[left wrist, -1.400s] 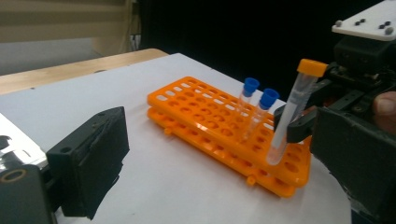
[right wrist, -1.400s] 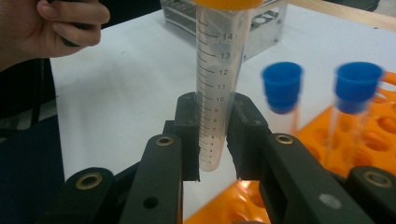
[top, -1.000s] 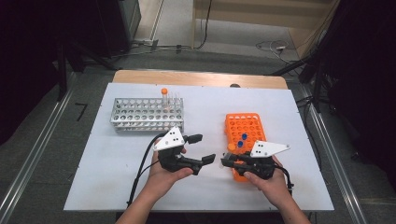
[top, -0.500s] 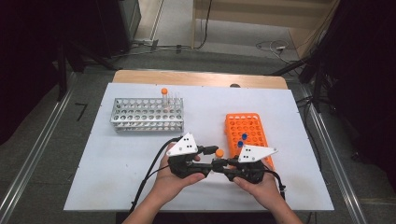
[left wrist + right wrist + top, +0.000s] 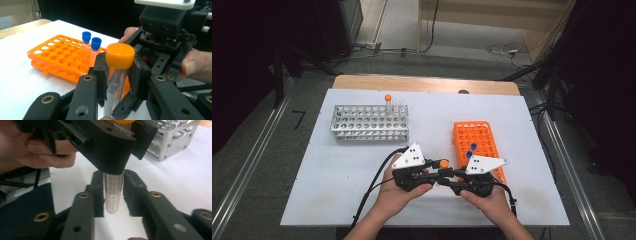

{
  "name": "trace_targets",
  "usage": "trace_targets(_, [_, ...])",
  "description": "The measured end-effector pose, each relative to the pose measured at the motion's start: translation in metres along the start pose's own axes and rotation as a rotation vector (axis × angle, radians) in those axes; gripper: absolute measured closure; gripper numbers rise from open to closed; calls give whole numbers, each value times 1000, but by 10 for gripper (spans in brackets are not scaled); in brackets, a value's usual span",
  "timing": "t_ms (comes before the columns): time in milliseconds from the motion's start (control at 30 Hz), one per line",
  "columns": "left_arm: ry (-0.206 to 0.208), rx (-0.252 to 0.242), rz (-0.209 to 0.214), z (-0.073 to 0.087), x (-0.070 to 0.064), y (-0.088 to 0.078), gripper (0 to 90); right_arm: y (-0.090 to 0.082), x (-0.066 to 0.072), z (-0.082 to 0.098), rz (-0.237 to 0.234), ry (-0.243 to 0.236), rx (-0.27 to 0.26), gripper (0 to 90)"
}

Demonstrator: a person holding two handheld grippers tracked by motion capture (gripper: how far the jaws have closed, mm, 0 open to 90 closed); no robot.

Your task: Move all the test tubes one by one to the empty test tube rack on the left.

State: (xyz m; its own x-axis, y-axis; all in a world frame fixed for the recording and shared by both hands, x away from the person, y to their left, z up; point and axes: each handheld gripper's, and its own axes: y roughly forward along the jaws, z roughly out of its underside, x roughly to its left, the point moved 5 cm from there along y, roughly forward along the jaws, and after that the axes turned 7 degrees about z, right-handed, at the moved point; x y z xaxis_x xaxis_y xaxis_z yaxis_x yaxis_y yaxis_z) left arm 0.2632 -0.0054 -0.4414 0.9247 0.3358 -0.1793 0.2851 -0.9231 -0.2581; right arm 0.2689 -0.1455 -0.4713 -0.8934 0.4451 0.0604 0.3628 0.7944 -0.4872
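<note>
At the table's front middle my two grippers meet nose to nose around one clear tube with an orange cap [image 5: 444, 163]. My left gripper [image 5: 439, 170] is shut on the orange-capped tube [image 5: 117, 77] just below the cap, and its jaws have just been closing. My right gripper [image 5: 451, 176] has the graduated lower part of the tube [image 5: 113, 195] between its jaws. Its jaws have just been opening, and thin gaps show between pads and tube. The tube stands upright above the white table [image 5: 362, 170].
An orange rack [image 5: 477, 140] right behind the grippers holds two blue-capped tubes [image 5: 472, 149]. A metal rack [image 5: 369, 122] at the back left carries one orange-capped tube [image 5: 388, 102]. The table's wooden far edge [image 5: 422, 84] lies beyond.
My left gripper slid right to meet the right one, and its wide jaws closed round the tube under the cap. The right jaws have eased off the tube's lower part.
</note>
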Motion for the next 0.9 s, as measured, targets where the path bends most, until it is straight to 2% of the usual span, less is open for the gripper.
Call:
trace_targets(267, [-8, -15, -31, -2, 9, -8, 711, -10, -7, 0, 0, -10, -30, 302])
trace_targets(433, [-12, -20, -51, -2, 15, -14, 711, -18, -16, 3, 3, -6, -44, 148])
trace_targets(533, [-14, -21, -65, -2, 20, -18, 711, -25, -22, 5, -1, -5, -58, 90])
trace_targets(733, [-25, -31, -101, -3, 33, -27, 712, -37, -34, 9, 17, 10, -71, 66])
trace_targets(800, [-24, -33, -115, -4, 37, -30, 712, -40, -37, 10, 23, 7, -77, 20])
trace_targets(900, [-31, -45, -133, -5, 45, -36, 711, -45, -42, 12, 25, 14, -88, 6])
